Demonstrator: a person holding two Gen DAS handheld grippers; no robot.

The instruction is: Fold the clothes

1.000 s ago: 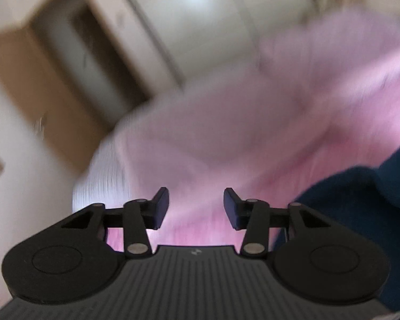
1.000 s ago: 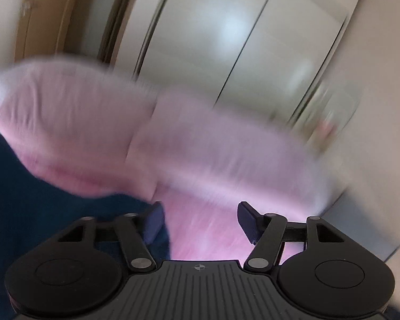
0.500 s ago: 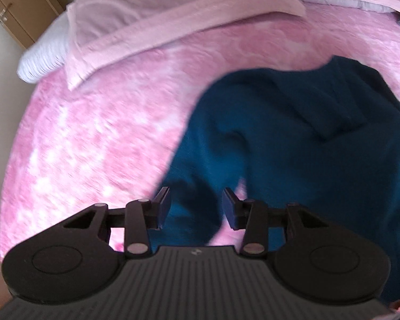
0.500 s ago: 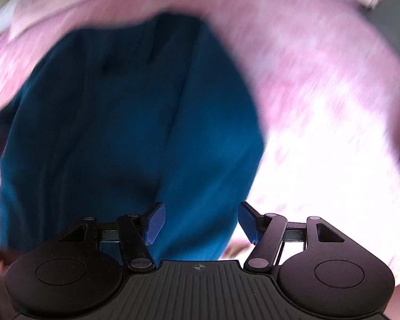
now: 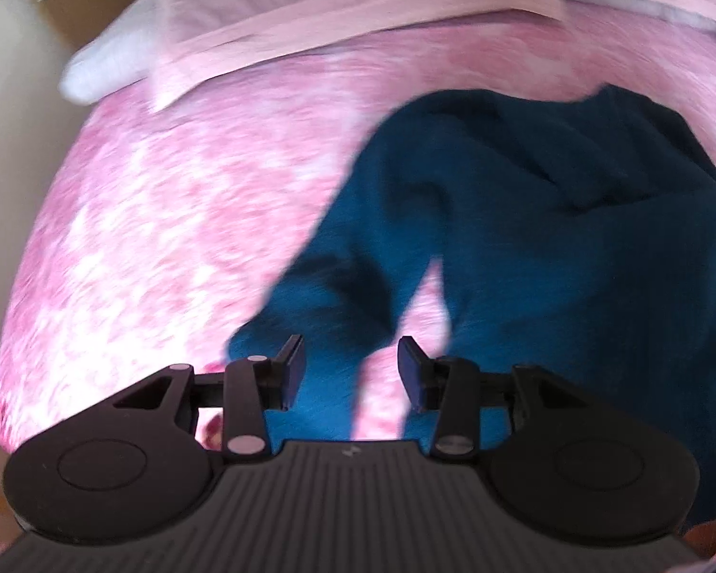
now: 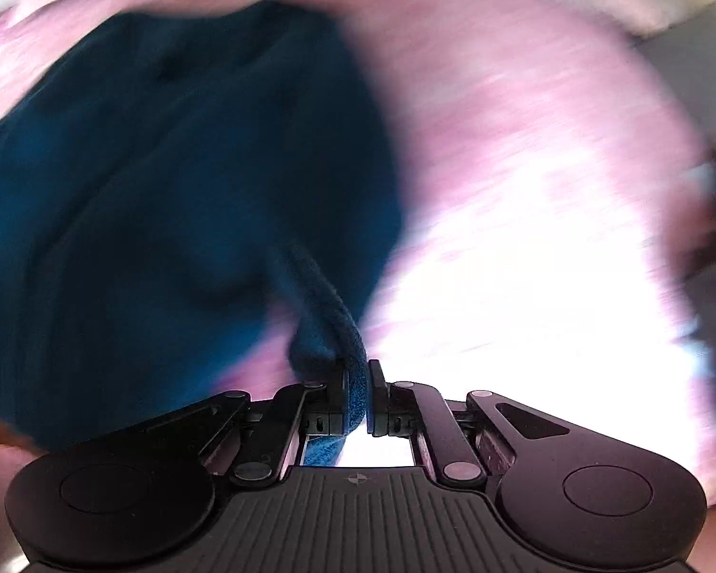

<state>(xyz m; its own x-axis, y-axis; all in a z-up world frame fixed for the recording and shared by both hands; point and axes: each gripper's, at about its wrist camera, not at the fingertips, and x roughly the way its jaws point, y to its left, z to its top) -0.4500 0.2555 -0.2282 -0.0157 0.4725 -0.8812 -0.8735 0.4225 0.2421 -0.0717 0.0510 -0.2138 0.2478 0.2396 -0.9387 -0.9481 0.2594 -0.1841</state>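
Pinching ribbed hem edge of teal sweater (image 6: 167, 181), right gripper (image 6: 356, 398) closed tight on it. Left gripper (image 5: 352, 372) wide open, empty, sleeve directly ahead below fingertips. Sweater spread on pink bed (image 5: 167, 219). Knit soft, limp, light, likely stretchy; grip hems, cuffs.

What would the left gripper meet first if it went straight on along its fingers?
Probably the blue garment on the pink bedspread: its sleeve lies just ahead of the open left gripper. Depth is unclear.
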